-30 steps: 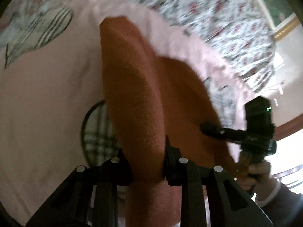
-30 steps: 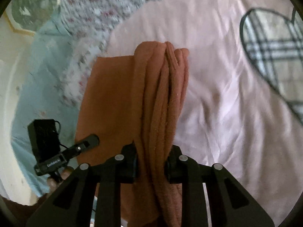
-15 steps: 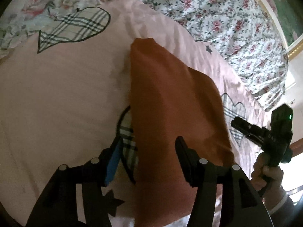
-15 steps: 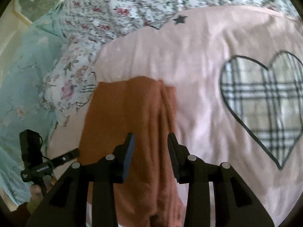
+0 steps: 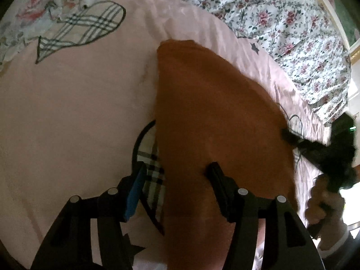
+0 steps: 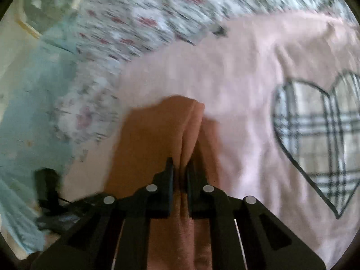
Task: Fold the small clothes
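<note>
Left gripper [image 5: 176,175] sits right up close, jaws spread wide with nothing pinched, straddling the near edge of the rust-orange fleece cloth [image 5: 209,121]. One finger hangs over a plaid heart patch [image 5: 149,175], the other over the orange fabric. On the other side, the right gripper [image 6: 180,173] has its jaws nearly together, clamped on a bunched ridge of that same cloth, folds squeezed up between the pads. The cloth lies spread on the pale pink quilted bedcover [image 5: 74,112], reaching away to a rounded far corner. Off to the side, a larger plaid heart [image 6: 315,139] is stitched into the pink cover. Beyond the cloth, the pink cover ends against a white floral-print sheet [image 5: 281,15]. The right-wrist view is motion-blurred, with light blue fabric [image 6: 27,103] at the far left.
</note>
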